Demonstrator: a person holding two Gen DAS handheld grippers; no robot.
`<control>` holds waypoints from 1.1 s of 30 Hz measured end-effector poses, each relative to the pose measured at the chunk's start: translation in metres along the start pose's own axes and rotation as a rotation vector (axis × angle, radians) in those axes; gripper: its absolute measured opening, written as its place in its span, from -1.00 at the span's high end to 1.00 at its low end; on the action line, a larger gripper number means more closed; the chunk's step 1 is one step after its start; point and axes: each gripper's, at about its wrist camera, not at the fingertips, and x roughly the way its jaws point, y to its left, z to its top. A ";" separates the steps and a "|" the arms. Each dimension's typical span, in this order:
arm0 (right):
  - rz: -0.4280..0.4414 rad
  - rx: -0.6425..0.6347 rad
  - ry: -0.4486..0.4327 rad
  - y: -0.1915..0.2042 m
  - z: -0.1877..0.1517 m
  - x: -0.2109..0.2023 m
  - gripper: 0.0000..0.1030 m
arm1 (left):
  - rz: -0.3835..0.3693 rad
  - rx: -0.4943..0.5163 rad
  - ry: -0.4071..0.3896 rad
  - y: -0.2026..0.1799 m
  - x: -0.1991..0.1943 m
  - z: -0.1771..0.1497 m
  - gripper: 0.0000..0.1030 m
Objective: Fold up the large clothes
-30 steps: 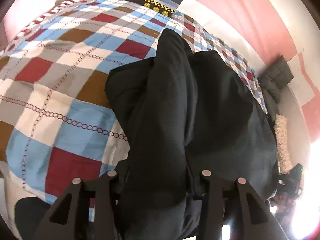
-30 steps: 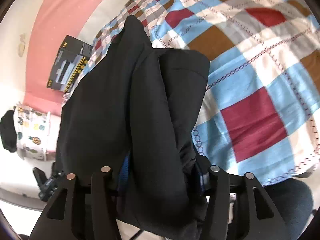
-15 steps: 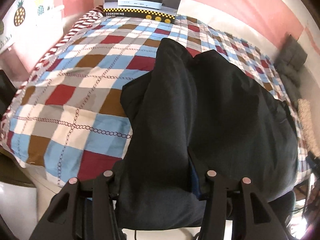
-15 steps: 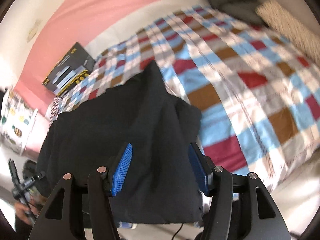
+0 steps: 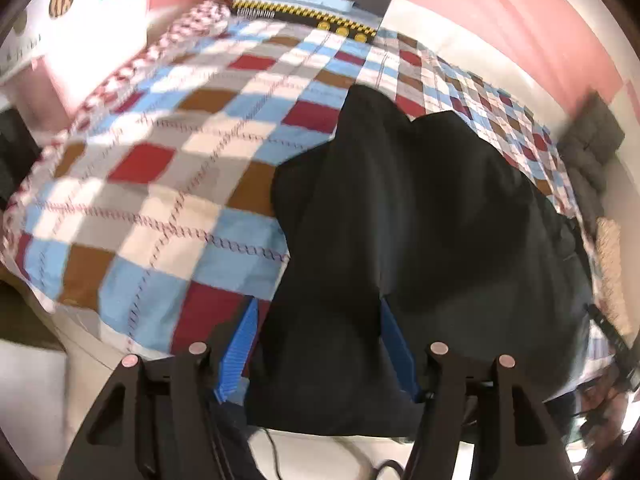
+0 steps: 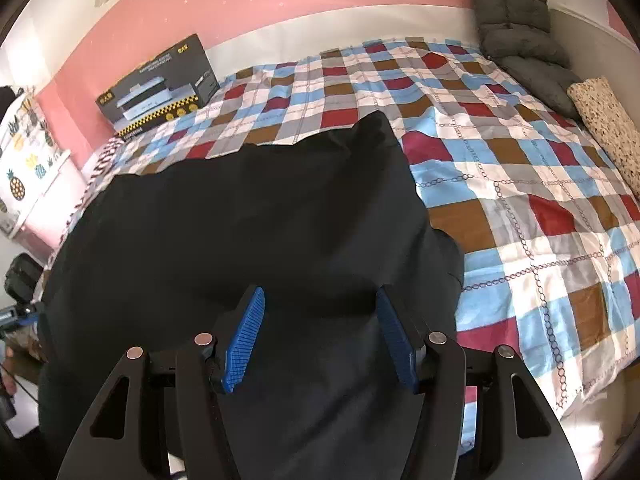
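I'm watching my left gripper [image 5: 318, 344] just opening, pads off the black garment [image 5: 420, 216] lying on the bed's near edge — my right gripper [image 6: 320, 336] is spread too, empty.

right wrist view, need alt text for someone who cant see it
A large black garment lies spread on a bed with a red, blue, brown and white checked sheet, seen past the right gripper, whose blue-padded jaws stand open above the cloth. A black appliance box leans on the pink wall behind; grey cushions sit far right.
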 end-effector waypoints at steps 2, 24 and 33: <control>-0.007 -0.011 0.004 0.002 0.000 0.004 -0.14 | 0.042 0.047 -0.046 -0.011 -0.007 0.002 -0.24; -0.037 0.010 0.009 -0.016 0.016 0.014 -0.14 | 0.097 0.218 -0.140 -0.054 0.013 0.031 -0.24; -0.001 0.119 -0.009 -0.055 0.061 0.033 -0.23 | -0.054 0.152 -0.097 -0.047 0.057 0.100 -0.24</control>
